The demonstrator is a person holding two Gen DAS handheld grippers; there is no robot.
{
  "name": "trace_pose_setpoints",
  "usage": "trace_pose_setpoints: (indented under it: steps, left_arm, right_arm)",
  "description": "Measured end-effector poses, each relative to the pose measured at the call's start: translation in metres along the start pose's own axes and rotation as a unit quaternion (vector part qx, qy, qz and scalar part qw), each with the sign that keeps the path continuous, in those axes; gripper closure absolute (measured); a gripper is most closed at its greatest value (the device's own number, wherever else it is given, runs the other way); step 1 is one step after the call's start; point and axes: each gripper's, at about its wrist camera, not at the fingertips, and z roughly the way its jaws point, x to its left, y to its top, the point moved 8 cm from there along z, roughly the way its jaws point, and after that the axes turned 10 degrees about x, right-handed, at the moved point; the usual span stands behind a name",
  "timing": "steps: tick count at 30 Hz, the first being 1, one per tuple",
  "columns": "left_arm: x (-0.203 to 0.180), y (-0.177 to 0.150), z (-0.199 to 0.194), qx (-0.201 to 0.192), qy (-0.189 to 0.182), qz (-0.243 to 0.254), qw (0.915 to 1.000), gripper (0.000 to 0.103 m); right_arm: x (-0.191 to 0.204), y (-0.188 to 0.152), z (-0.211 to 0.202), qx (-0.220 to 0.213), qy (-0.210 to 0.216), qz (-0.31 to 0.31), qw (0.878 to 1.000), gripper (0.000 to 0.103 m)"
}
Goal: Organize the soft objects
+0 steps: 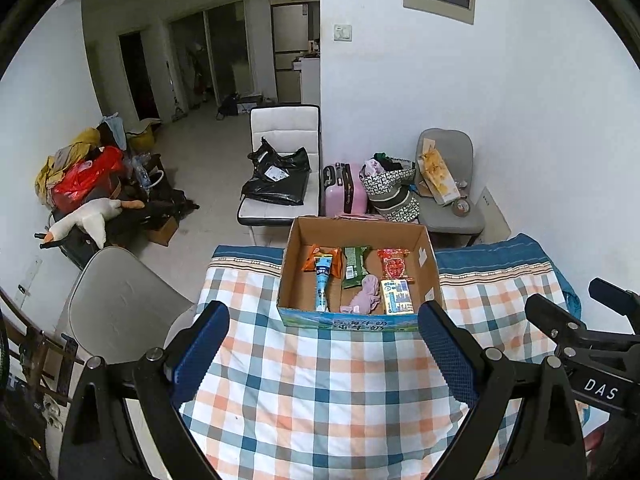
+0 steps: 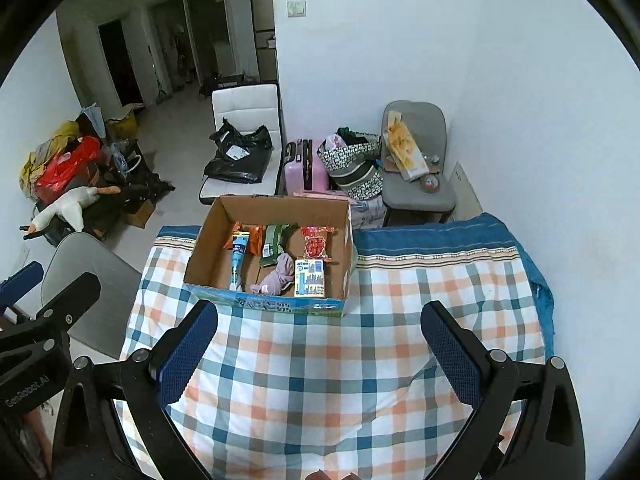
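An open cardboard box (image 1: pixel 428 268) (image 2: pixel 208 240) stands on the checked cloth at the table's far side. Inside lie a lilac sock (image 1: pixel 366 294) (image 2: pixel 276 276), a blue tube (image 1: pixel 323 280) (image 2: pixel 237 256), an orange packet (image 1: pixel 314 258), a green packet (image 1: pixel 354 266) (image 2: pixel 274 240), a red packet (image 1: pixel 394 262) (image 2: pixel 316 244) and a tissue pack (image 1: pixel 396 296) (image 2: pixel 310 278). My left gripper (image 1: pixel 324 320) is open and empty, held above the cloth in front of the box. My right gripper (image 2: pixel 320 320) is open and empty, just right of the left one.
The checked tablecloth (image 1: pixel 320 380) (image 2: pixel 320 380) covers the table. A grey chair (image 1: pixel 120 304) stands at the left. Beyond the table are a white chair with a black bag (image 1: pixel 276 178), a pink suitcase (image 1: pixel 344 190) and a grey chair (image 1: pixel 452 208). Clutter (image 1: pixel 88 184) lies on the floor at left.
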Motion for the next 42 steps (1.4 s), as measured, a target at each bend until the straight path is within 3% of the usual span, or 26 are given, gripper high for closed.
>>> trace_pose_setpoints:
  steps: [42]
  left_arm:
    - [0.006, -0.005, -0.016, -0.003, 0.008, -0.016, 0.9998, 0.006]
  right_arm:
    - [-0.002, 0.0, -0.015, -0.012, 0.004, -0.008, 1.0, 0.0]
